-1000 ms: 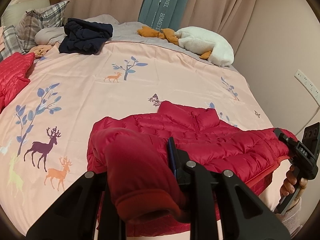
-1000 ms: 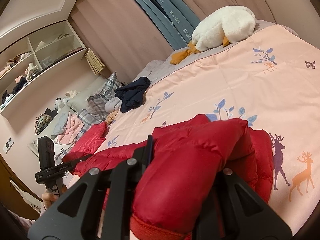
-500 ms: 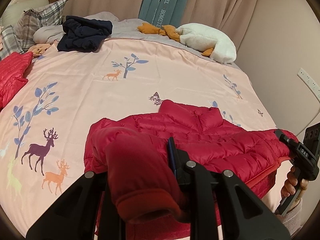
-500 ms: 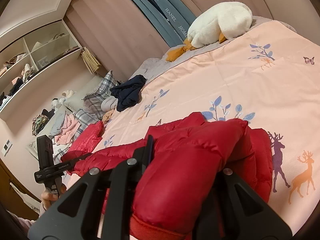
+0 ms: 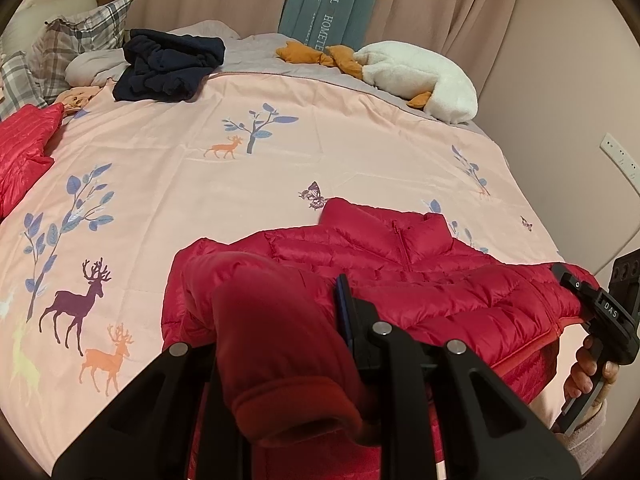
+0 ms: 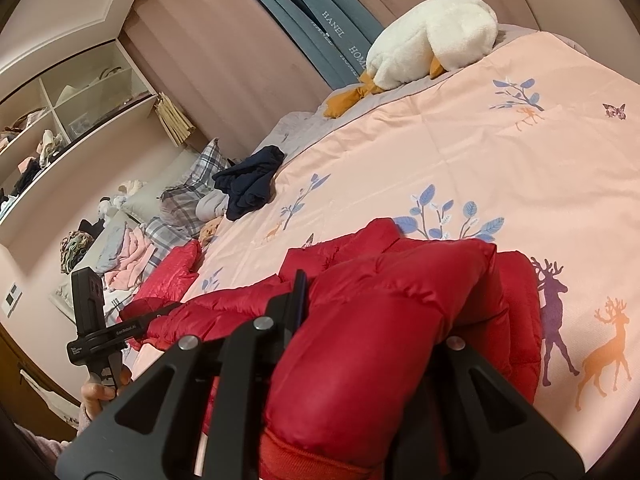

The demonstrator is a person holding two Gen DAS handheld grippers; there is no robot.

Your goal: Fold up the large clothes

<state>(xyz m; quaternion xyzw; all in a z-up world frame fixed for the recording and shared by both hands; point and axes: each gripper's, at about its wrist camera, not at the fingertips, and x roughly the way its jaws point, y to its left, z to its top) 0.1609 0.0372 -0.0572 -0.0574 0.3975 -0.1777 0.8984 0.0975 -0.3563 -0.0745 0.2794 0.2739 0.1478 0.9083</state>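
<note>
We've got both sleeve cuffs of the red puffer jacket pinched, one per tool: left tool, right tool. Body lies flat on the bed, so sleeves and body folds are left.

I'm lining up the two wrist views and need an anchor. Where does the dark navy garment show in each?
Left wrist: navy garment sits upper left, at the bed's far end, beside the plaid pillow.
Right wrist: navy garment sits left of centre, again next to the plaid pillow.
Shared landmark: the white plush goose by the curtains.
</note>
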